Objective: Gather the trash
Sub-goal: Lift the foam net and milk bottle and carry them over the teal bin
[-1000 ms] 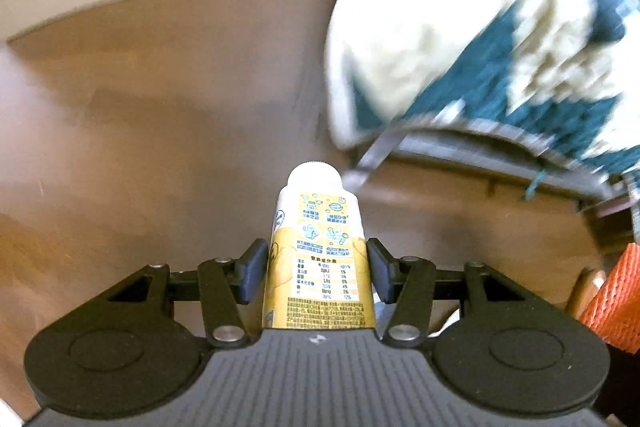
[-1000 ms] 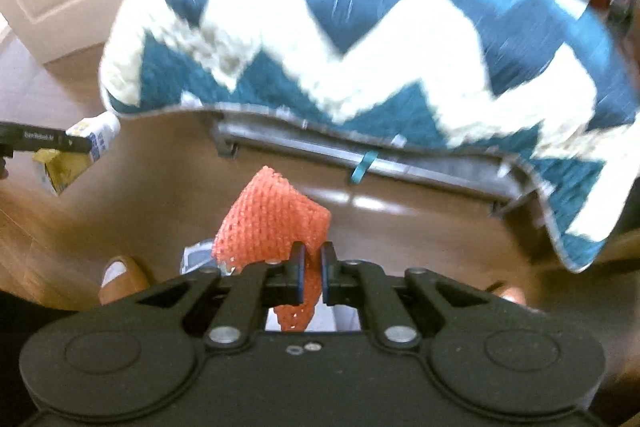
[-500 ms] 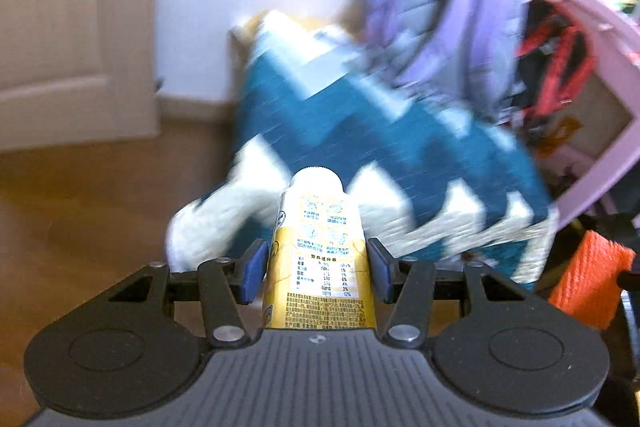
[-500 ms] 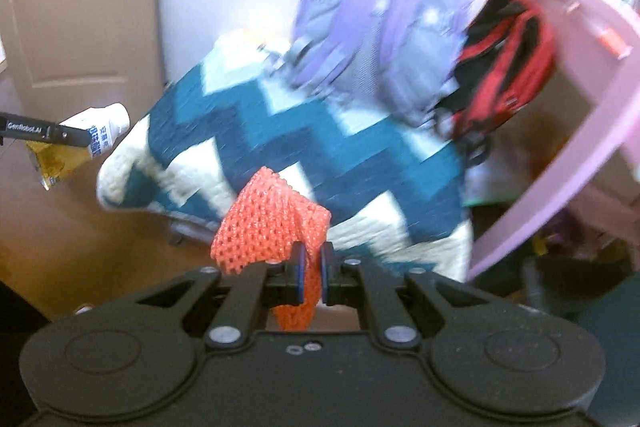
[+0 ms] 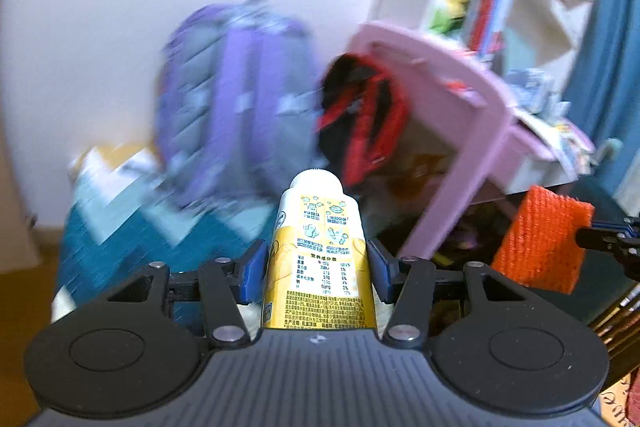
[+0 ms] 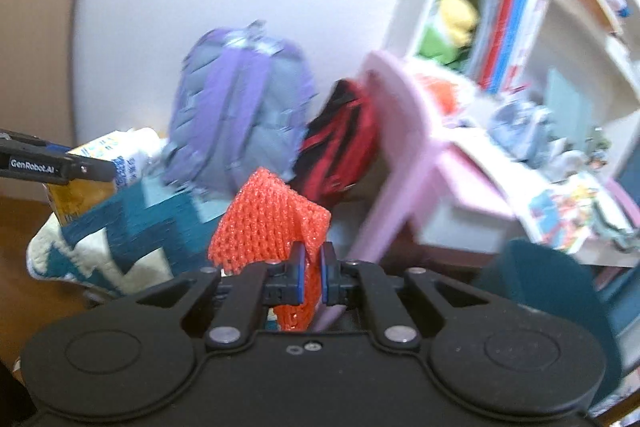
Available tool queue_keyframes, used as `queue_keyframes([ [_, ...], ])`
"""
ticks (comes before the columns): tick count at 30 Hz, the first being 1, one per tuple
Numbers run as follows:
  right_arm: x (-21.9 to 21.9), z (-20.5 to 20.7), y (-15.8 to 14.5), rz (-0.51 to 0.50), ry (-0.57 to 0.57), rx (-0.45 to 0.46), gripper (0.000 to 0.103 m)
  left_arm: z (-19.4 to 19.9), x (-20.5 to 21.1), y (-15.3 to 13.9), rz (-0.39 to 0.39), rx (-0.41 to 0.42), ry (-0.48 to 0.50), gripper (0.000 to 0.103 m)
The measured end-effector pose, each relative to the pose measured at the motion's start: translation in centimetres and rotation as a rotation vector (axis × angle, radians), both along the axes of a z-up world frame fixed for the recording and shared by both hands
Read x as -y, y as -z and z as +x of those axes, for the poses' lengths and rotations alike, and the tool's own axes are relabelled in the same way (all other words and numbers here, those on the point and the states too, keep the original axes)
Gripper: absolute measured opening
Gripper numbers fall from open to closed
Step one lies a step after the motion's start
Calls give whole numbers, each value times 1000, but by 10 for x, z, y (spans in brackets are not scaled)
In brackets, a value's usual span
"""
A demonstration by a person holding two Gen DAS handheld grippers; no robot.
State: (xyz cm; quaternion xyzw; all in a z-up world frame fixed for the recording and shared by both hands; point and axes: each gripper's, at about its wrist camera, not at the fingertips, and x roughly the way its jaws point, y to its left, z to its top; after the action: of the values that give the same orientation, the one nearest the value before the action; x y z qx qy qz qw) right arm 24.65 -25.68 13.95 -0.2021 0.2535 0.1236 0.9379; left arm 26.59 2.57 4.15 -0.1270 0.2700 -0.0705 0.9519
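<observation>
White wall fills the background of both wrist views, with a blurred purple-and-grey backpack [image 5: 232, 95] leaning against it, a black-and-red bag [image 5: 362, 123] beside that, and a tilted pink plastic desk [image 5: 452, 95] under white bookshelves [image 6: 520, 7] crowded with books. Below the backpack lies a teal-and-cream zigzag blanket [image 6: 120, 239] on brown wooden floor [image 5: 24, 291].

On my left gripper [image 5: 316, 267], the jaws stand spread about as wide as the bottle they clamp — a yellow-and-white plastic drink bottle [image 5: 318, 259] with a white cap, its printed nutrition label facing the camera. The blue pads [image 5: 251, 267] press against its sides, and the bottle points straight forward along the fingers, held up in the air in front of the bags.

My right gripper [image 6: 312, 277] has its jaws drawn nearly together, pinching a crumpled piece of orange foam fruit netting [image 6: 268, 223] — only the thin mesh separates the blue pads. Most of the netting bunches up above and to the left of the fingertips, and a strip hangs down between them.

Each gripper shows in the other's view: the bottle [image 6: 100, 171] appears at the left edge of the right camera, the netting [image 5: 542, 235] at the right edge of the left camera, held at similar height and well apart.
</observation>
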Motion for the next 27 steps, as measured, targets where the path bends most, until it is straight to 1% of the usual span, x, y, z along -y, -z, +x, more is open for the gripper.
queue_keyframes([
  [4,44,1,-32,17,64,53,6,20,59,-40,7,56,79,52],
  [7,74,3,-47,22,113,80,6,31,106,-66,20,82,144,52],
  [11,112,8,-59,21,178,100,6,46,163,-87,38,98,226,52],
  [14,142,12,-63,17,232,107,6,54,206,-103,66,119,285,52],
  [18,181,19,-62,10,292,107,6,65,256,-115,62,120,350,52],
  [23,230,22,-55,10,362,62,6,76,316,-125,67,127,423,52],
  [27,253,27,-43,19,389,17,6,83,362,-125,78,107,485,52],
])
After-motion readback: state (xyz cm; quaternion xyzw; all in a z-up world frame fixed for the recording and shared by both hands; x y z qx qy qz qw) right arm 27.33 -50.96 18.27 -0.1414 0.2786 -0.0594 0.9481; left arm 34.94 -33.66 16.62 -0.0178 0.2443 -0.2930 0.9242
